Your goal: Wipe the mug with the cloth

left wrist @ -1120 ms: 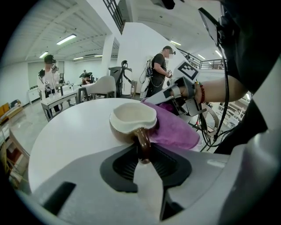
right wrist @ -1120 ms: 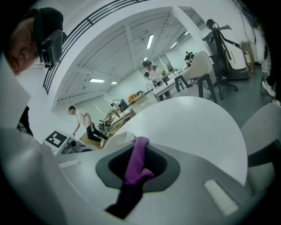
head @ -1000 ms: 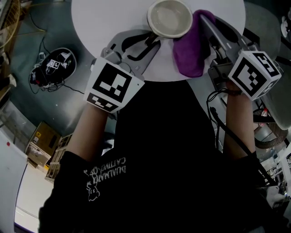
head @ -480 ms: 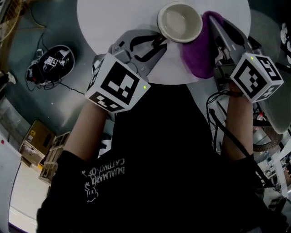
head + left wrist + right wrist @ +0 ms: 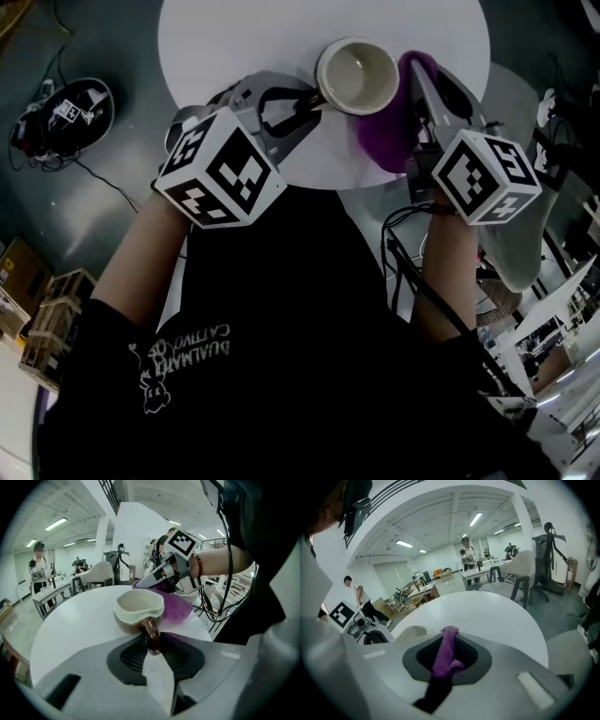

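**While the mug (image 5: 357,75) is pinned by its handle, the cloth (image 5: 382,141) sits at its side**

Since both tools have what they need, I judge the wipe to be in its middle stage, neither starting nor done. The left gripper (image 5: 152,641) has its jaws closed on the brown handle (image 5: 151,631), and the mug stands upright on the round white table (image 5: 234,47), near the person's edge. The right gripper (image 5: 445,651) pinches a fold of the purple cloth, and the rest hangs against the mug's right-hand wall in the head view. What seems left is working the cloth round the wall and rim, and perhaps the pale inside.

The contact line between cloth and mug is hard to make out. It lies under the rim in the head view and behind the jaw in the right gripper view, where only a pale sliver of mug shows. No stain or wet patch is visible, so I cannot tell how much is clean
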`<action>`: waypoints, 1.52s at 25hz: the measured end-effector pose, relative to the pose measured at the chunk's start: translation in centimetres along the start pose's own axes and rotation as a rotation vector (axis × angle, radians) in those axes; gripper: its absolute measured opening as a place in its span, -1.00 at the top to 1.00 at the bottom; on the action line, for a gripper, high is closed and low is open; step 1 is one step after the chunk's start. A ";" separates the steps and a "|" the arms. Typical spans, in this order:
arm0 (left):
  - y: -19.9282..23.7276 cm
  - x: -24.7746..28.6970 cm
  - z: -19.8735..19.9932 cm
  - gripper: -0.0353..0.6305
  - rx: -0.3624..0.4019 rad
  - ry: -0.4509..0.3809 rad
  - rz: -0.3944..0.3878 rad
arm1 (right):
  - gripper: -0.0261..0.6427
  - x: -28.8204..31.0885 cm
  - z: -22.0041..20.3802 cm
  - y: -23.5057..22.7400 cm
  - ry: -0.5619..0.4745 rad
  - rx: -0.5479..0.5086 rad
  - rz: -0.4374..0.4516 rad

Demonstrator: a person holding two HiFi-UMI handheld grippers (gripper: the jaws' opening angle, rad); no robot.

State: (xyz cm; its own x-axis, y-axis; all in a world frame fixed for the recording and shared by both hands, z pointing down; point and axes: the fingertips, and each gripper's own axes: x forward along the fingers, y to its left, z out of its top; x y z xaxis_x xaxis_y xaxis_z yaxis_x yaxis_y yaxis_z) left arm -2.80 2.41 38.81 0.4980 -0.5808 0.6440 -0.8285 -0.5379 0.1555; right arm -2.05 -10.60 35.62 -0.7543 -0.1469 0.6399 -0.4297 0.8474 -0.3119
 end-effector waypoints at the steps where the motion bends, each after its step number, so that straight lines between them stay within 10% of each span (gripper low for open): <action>1: 0.1 0.0 0.0 0.64 0.002 0.001 -0.003 | 0.83 0.2 0.2 0.1 0.008 -0.010 -0.004; 38: -0.7 -0.2 -0.2 0.63 0.136 0.115 -0.055 | 0.85 3.2 2.8 3.8 0.128 -0.038 -0.019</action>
State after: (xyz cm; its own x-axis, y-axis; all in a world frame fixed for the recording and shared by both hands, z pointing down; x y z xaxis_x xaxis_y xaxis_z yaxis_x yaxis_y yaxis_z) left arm -2.44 3.03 38.72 0.5028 -0.4783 0.7200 -0.7545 -0.6493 0.0956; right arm -7.52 -9.27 34.48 -0.6756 -0.0987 0.7306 -0.4219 0.8644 -0.2734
